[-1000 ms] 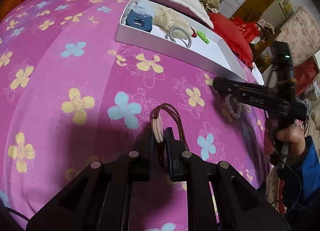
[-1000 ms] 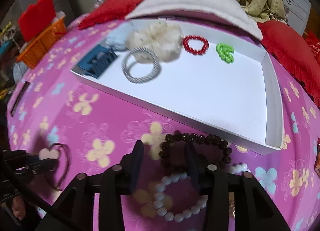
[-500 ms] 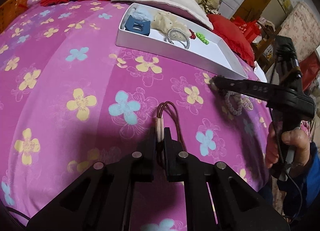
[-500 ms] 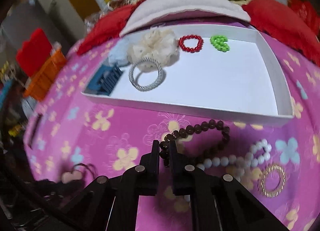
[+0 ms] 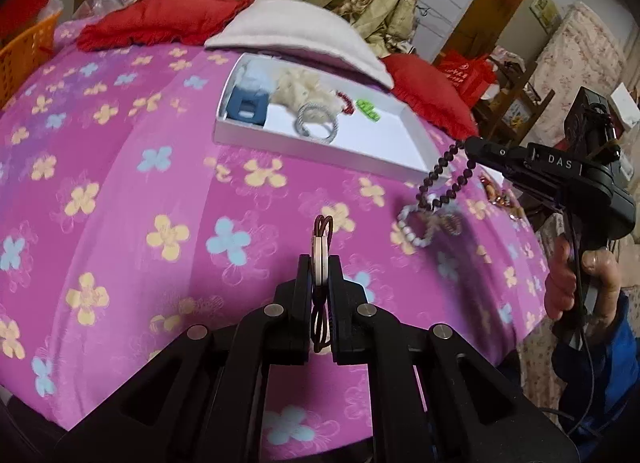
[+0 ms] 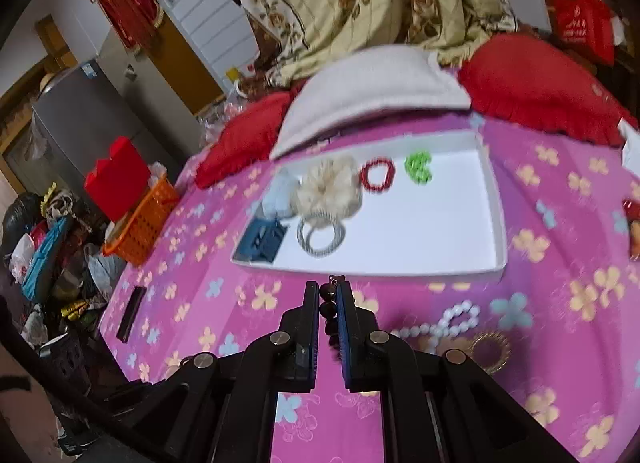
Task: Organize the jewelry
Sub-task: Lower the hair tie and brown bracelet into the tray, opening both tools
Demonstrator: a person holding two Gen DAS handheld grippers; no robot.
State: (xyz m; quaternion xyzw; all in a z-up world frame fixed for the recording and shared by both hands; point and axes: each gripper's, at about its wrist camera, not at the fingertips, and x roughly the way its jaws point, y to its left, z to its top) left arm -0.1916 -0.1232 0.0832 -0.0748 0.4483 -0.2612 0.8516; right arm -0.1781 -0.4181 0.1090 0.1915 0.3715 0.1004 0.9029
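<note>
1. The bed (image 5: pixel 120 191), under a pink flowered sheet, carries a white tray (image 5: pixel 404 131) at twelve o'clock in the left wrist view.
2. The right gripper (image 5: pixel 466 143), lettered "DAS", reaches in from three o'clock, a hand (image 5: pixel 580 279) on its handle, and is clamped on a dark bead bracelet (image 5: pixel 440 179) that dangles above the sheet.
3. The left gripper (image 5: pixel 320 267), tilted downward, pinches a brown hair tie (image 5: pixel 321 247) with pale charms.

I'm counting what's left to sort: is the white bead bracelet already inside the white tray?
No, the white bead bracelet lies on the pink flowered bedspread, in front of the tray and outside its wall.
</note>
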